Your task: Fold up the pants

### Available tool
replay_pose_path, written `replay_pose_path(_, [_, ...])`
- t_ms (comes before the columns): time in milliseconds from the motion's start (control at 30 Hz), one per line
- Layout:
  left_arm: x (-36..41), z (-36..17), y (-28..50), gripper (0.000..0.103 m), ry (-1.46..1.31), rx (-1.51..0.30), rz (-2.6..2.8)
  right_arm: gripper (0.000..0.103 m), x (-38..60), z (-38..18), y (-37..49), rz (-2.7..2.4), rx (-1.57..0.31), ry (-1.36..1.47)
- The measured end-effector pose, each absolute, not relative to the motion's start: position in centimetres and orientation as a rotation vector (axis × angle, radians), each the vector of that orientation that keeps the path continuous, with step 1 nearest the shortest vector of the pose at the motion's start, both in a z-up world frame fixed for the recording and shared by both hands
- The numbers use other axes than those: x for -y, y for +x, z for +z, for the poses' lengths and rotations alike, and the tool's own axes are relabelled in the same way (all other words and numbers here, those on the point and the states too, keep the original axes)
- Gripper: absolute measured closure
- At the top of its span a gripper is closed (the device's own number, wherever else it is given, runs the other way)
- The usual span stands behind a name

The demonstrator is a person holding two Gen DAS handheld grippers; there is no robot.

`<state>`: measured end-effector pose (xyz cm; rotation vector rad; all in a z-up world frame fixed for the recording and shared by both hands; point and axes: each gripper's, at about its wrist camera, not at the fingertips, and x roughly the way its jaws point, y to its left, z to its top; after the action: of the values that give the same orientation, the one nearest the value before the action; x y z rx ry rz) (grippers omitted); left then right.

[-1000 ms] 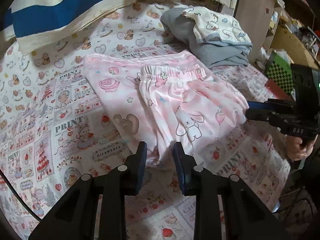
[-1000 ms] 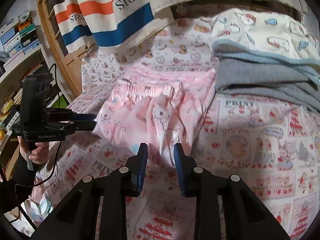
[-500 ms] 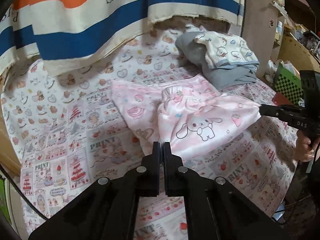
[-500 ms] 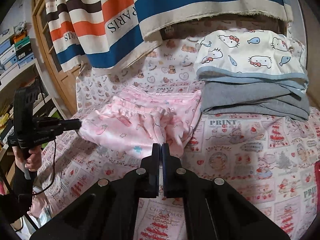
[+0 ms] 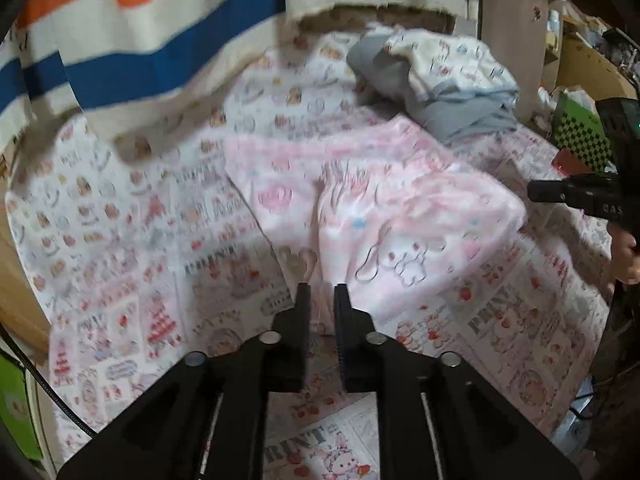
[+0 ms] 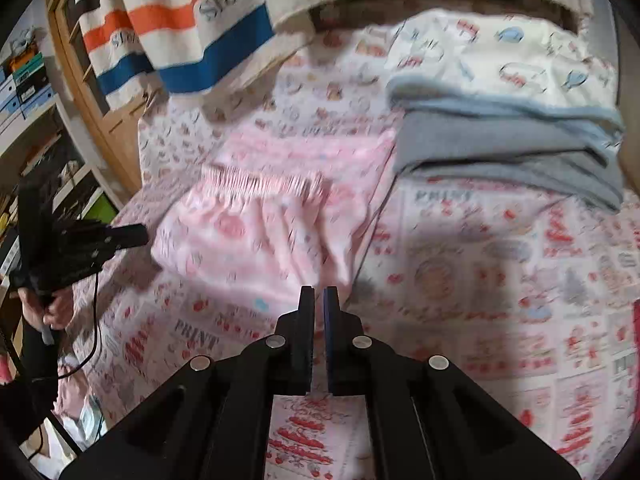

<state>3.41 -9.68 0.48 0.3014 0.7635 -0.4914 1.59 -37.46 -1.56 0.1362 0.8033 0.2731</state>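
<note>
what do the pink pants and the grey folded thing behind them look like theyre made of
Pink pants: thin, soft printed fabric, likely cotton or flannel; it drapes limply and gathers at the elastic waistband. Grey garment: thicker matte knit or fleece, judging by its bulky, rounded fold edges.

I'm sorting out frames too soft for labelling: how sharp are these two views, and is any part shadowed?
Left wrist view: motion blur smears the pink pants and printed sheet; the left gripper stays crisp. Right wrist view: same smear on the pants and the folded pile; a dark shadow lies on the sheet beyond the right gripper.
</note>
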Motion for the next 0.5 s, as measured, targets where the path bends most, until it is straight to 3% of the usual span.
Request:
replay_pose_path(200, [11.3,3.3,4.5,0.087,0.241,-0.715,-0.507,0.096,37.0,1.4,2.9,0.25,-0.732,0.154])
replay_pose_path(500, [15.9,1.6,11.1,0.087,0.179,-0.878,-0.507,0.096,33.2,0.1,10.5,0.282,-0.888,0.221])
